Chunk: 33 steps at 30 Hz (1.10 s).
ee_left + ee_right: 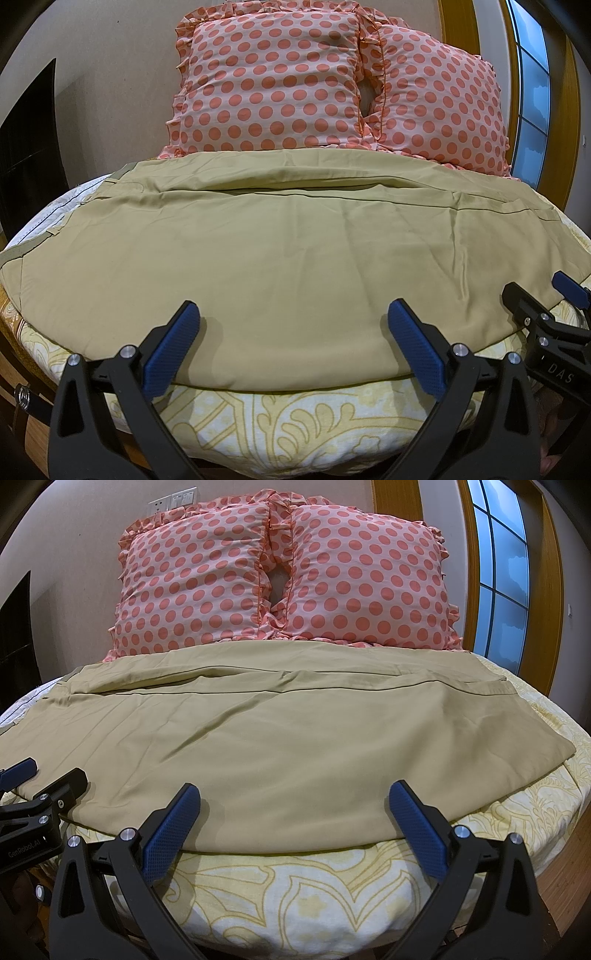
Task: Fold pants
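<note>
I see left hand-held gripper (293, 343) spread wide, nothing held, fingers straddling near hem of khaki pants (295, 258). Right hand-held gripper (295, 823) same: wide apart, empty, just beside left one. Pants lie flat across bed (295, 893), one leg over other. Beyond, polka-dot pillows (284, 576). Waistband end cut off at left; contact with cloth hard to judge.
</note>
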{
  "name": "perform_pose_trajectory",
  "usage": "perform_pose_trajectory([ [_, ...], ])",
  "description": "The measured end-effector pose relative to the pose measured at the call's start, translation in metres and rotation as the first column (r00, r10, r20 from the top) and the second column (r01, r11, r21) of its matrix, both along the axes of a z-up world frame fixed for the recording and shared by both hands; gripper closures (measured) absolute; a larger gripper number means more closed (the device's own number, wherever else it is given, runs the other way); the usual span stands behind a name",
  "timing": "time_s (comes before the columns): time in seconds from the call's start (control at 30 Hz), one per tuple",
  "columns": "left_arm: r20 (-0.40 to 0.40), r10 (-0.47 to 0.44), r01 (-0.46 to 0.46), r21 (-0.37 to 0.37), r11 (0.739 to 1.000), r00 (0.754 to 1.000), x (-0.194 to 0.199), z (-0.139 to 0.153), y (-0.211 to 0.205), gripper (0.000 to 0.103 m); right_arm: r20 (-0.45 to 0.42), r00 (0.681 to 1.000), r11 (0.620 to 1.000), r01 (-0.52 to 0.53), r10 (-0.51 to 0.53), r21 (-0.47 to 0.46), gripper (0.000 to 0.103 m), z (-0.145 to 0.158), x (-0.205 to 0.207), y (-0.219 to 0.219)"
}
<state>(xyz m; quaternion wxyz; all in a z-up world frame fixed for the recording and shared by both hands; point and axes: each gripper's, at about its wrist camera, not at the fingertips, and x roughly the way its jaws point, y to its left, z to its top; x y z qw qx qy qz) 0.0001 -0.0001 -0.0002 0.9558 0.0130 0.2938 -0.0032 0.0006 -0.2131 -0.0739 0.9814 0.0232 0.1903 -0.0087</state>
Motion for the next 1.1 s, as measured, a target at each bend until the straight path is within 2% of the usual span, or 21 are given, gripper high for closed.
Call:
perform_pose_trajectory([
  [1.1,0.001,0.0,0.0,0.0,1.0,1.0,0.0001,0.0,0.0,0.002,0.002,1.0,1.0,0.0,0.0,0.0,0.001,0.0006,-0.0003,-0.0003],
])
